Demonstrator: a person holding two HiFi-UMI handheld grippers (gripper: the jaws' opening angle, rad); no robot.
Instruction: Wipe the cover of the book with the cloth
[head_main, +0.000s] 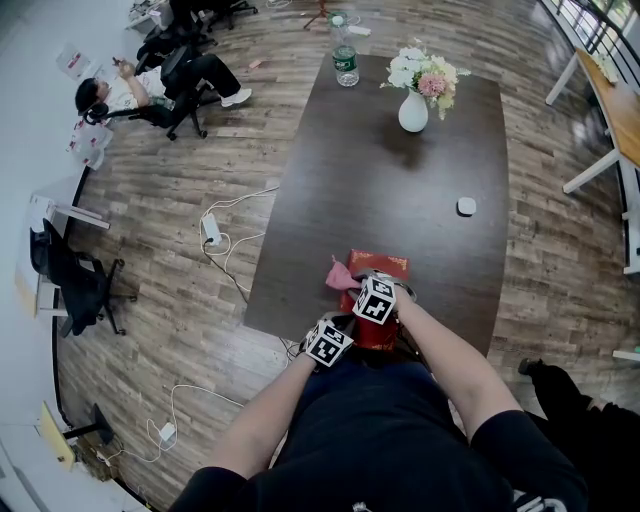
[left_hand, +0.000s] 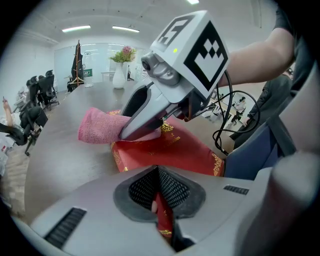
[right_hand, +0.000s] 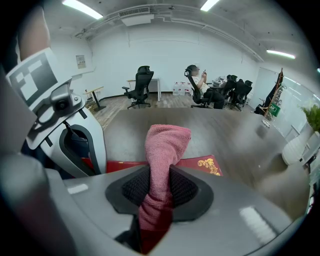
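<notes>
A red book (head_main: 381, 266) with gold print lies at the near edge of the dark table (head_main: 400, 190). My left gripper (left_hand: 161, 200) is shut on the book's near edge (left_hand: 165, 147). My right gripper (right_hand: 159, 190) is shut on a pink cloth (right_hand: 164, 150), whose free end rests over the book's left part (right_hand: 205, 164). In the head view the cloth (head_main: 340, 274) sticks out to the left of the right gripper (head_main: 372, 296), and the left gripper (head_main: 330, 341) sits just below it at the table's edge.
At the table's far end stand a white vase of flowers (head_main: 415, 100) and a plastic bottle (head_main: 345, 60). A small white object (head_main: 466, 206) lies at mid right. Cables and a power strip (head_main: 211, 229) lie on the wood floor at left, near office chairs (head_main: 75, 285).
</notes>
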